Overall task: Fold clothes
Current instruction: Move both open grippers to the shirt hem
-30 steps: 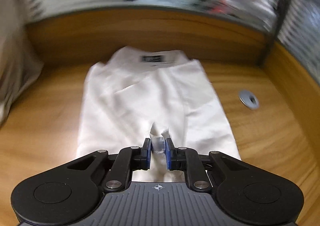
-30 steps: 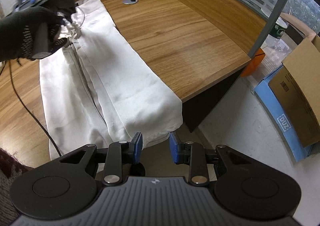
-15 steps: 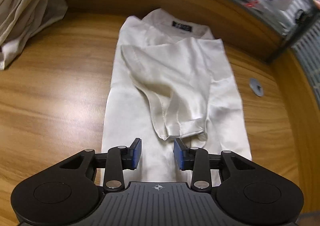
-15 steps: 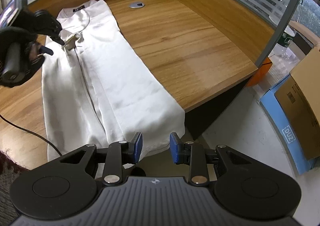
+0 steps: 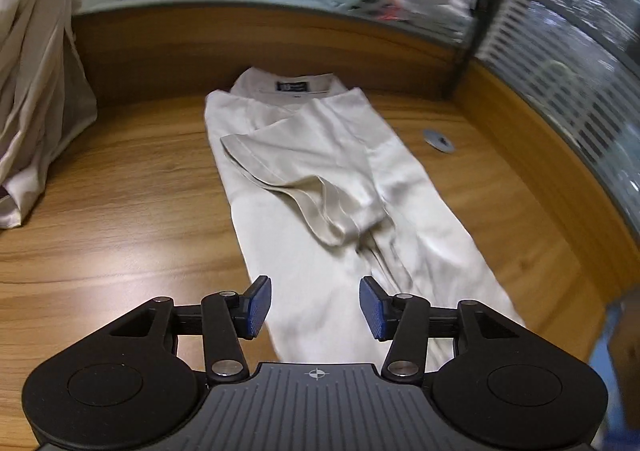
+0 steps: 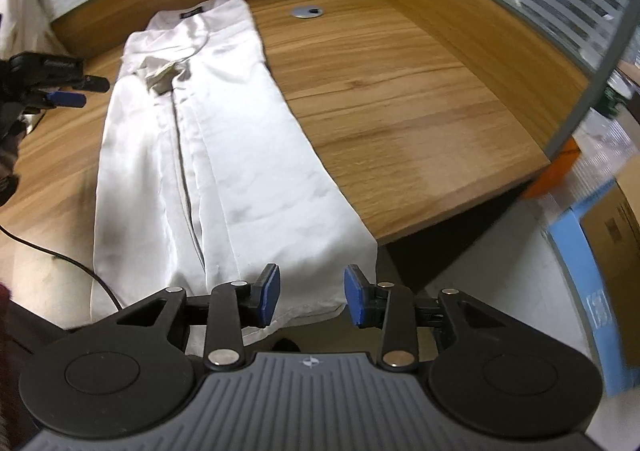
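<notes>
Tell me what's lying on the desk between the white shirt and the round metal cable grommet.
Nothing: only bare wooden desk separates the white shirt from the cable grommet, clearest in the right wrist view.

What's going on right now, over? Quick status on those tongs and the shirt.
Left tongs and right tongs open, empty, jaws just widening. White shirt flat on desk, sleeve folded in, hem overhanging. Nothing blocking.

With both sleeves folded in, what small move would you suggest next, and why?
Probably lower the right tongs onto the shirt hem hanging over the desk edge and close them. Both tongs are open and empty, their jaws having just been opening, and the shirt lies narrow, ready to fold toward the collar.
</notes>
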Demonstrator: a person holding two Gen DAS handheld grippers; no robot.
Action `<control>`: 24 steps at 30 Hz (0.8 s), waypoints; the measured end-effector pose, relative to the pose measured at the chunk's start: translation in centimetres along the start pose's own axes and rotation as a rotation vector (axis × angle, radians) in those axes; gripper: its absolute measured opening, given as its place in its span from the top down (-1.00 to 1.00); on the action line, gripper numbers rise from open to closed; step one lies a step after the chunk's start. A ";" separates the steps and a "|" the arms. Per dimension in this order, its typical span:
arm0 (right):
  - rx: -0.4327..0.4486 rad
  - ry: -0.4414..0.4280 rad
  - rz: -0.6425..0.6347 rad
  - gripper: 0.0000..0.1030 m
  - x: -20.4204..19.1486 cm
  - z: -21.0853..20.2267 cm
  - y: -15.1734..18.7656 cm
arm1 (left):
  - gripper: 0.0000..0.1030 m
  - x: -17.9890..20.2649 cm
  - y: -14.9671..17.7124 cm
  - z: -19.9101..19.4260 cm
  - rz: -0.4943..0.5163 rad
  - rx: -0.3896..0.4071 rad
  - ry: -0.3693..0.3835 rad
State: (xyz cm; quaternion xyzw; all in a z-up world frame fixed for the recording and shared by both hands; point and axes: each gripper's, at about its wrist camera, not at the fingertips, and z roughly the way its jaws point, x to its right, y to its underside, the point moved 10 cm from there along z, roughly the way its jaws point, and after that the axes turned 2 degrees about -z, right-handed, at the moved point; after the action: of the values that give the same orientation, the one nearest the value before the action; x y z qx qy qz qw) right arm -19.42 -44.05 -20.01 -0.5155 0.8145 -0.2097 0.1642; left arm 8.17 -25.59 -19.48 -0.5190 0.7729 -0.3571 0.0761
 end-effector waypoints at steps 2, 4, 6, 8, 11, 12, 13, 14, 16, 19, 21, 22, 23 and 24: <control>0.002 -0.016 -0.025 0.04 0.5 0.2 -0.2 | -0.02 0.3 1.5 -1.3 0.035 0.004 0.028; -0.001 -0.034 -0.053 0.04 1.1 0.4 -0.4 | -0.02 0.6 3.0 -2.7 0.067 0.006 0.057; -0.001 -0.064 -0.082 0.03 1.7 0.6 -0.7 | -0.02 0.9 4.6 -3.9 0.082 -0.001 0.058; -0.005 -0.106 -0.120 0.03 2.2 0.9 -0.9 | -0.03 1.3 6.1 -5.0 0.073 -0.001 0.056; -0.002 -0.165 -0.178 -0.04 2.9 1.3 -1.3 | -0.05 2.1 8.4 -6.7 0.041 0.009 0.062; -0.001 -0.190 -0.190 -0.06 3.2 1.5 -1.4 | -0.05 2.4 9.1 -7.3 0.033 0.014 0.061; 0.001 -0.214 -0.201 -0.10 3.4 1.8 -1.4 | -0.05 2.7 9.9 -7.8 0.028 0.020 0.058; -0.002 -0.239 -0.215 -0.14 3.6 2.1 -1.5 | -0.05 3.0 10.6 -8.3 0.021 0.026 0.049; -0.015 -0.283 -0.246 -0.14 3.9 2.8 -1.4 | -0.05 3.6 12.3 -9.3 -0.012 0.025 0.039; -0.051 -0.348 -0.315 -0.14 4.2 3.8 -0.9 | -0.06 5.0 15.4 -10.6 -0.051 0.008 0.034; -0.067 -0.389 -0.359 -0.16 4.5 4.1 -0.5 | -0.06 6.1 17.5 -11.0 -0.066 -0.008 0.032; -0.073 -0.409 -0.379 -0.17 4.6 4.3 -0.3 | -0.09 6.6 18.6 -11.1 -0.066 -0.017 0.027; -0.080 -0.428 -0.399 -0.20 4.8 4.5 0.0 | -0.12 7.1 19.7 -11.1 -0.065 -0.026 0.022; -0.088 -0.442 -0.414 -0.20 5.1 4.7 0.3 | -0.15 7.4 20.8 -10.9 -0.062 -0.035 0.007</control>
State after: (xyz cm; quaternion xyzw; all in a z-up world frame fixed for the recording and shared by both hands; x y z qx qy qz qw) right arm -19.49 -49.35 -24.46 -0.7101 0.6451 -0.0861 0.2688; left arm -16.07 -22.43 -22.76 -0.5427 0.7628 -0.3475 0.0533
